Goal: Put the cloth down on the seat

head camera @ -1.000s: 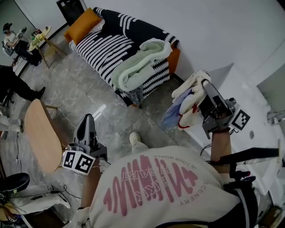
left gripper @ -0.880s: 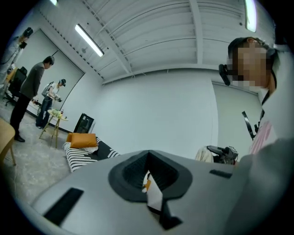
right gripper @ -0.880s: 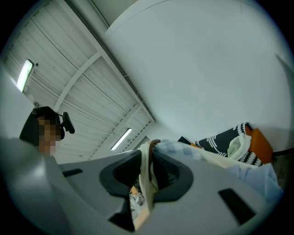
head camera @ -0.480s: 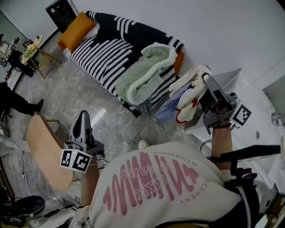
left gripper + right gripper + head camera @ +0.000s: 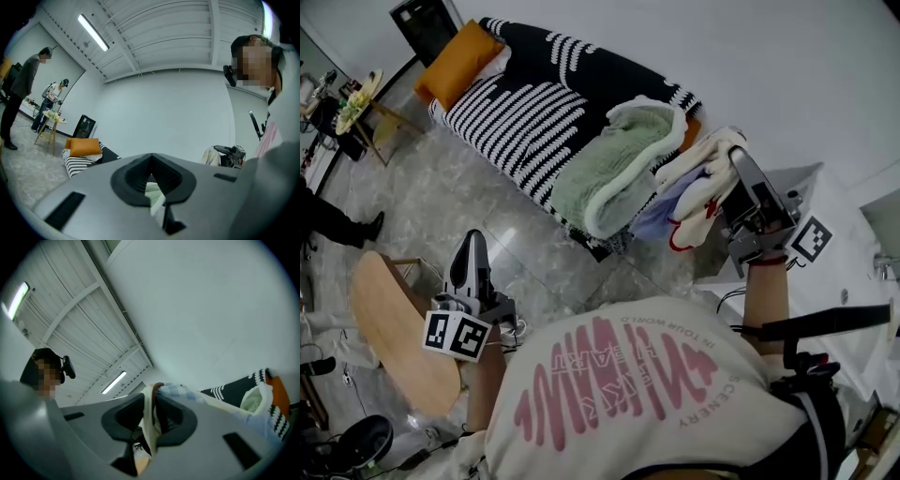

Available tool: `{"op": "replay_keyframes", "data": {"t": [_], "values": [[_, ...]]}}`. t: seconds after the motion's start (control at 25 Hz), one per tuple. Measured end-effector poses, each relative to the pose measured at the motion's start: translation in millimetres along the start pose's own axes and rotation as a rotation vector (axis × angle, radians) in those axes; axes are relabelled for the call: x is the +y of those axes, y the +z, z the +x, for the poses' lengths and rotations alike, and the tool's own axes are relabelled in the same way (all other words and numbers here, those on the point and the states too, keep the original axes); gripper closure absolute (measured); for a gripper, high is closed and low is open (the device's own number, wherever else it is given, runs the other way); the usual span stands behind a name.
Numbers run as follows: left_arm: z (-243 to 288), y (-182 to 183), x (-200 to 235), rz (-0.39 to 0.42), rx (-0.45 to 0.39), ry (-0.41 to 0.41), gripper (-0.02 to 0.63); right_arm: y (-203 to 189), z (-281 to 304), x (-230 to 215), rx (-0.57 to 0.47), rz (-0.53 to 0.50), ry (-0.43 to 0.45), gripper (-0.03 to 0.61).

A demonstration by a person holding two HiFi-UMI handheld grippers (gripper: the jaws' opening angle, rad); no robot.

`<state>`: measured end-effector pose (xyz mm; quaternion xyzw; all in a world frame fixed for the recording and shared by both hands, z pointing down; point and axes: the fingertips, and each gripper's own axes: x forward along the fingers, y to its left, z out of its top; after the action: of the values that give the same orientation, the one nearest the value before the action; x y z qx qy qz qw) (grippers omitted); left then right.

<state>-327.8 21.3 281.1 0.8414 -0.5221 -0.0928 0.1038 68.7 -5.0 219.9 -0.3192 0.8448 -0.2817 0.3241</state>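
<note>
Glossy grey stone floor [image 5: 459,187], plain white wall [image 5: 787,66], wooden table [image 5: 394,328], ceiling strip light [image 5: 93,32].

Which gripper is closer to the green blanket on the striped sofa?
Right. The right gripper, holding the cloth, hangs just beside the green blanket; the left gripper is over the floor, well apart from it.

There are two hand-held grippers: the left hand-held gripper [image 5: 472,251] and the right hand-held gripper [image 5: 729,167]. There is one bunch of cloth [image 5: 694,187]. There is one striped sofa [image 5: 525,103]. On it are one green blanket [image 5: 619,169] and one big orange cushion [image 5: 455,61]. One black box [image 5: 422,17] is by the wall. There is one round wooden tabletop [image 5: 394,328] and one small table [image 5: 370,103]. Far off are two people, one in grey [image 5: 21,89] and one in white [image 5: 55,91].
</note>
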Motion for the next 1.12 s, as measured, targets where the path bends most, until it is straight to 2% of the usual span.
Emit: {"op": "replay_keyframes", "data": {"t": [0.28, 0.48, 0.68, 0.76, 0.92, 1.0, 1.12], "values": [[27.0, -7.6, 32.2, -0.001, 0.004, -0.022, 0.603, -7.9, 26.9, -13.7, -0.035, -0.005, 0.007, 0.502], [31.2, -14.7, 46.6, -0.006, -0.017, -0.034, 0.603, -15.3, 36.2, -10.3, -0.027, -0.053, 0.016, 0.502], [23.4, -5.4, 48.4, -0.023, -0.020, -0.022, 0.603, -0.1, 49.7, 4.5, -0.006, -0.111, -0.012, 0.502], [15.3, -0.8, 50.6, -0.018, -0.043, 0.000, 0.603, 6.2, 53.4, 8.5, -0.005, -0.125, -0.009, 0.502], [-8.0, 28.7, 59.4, 0.016, -0.152, 0.079, 0.603, 21.0, 68.9, 17.3, -0.015, -0.134, 0.002, 0.502], [-14.4, 33.4, 64.2, -0.001, -0.159, 0.096, 0.603, 25.0, 79.0, 17.9, -0.021, -0.126, 0.012, 0.502], [-16.7, 20.6, 75.4, -0.015, -0.166, 0.132, 0.603, 19.7, 95.6, -2.4, -0.014, -0.111, 0.037, 0.502]]}}
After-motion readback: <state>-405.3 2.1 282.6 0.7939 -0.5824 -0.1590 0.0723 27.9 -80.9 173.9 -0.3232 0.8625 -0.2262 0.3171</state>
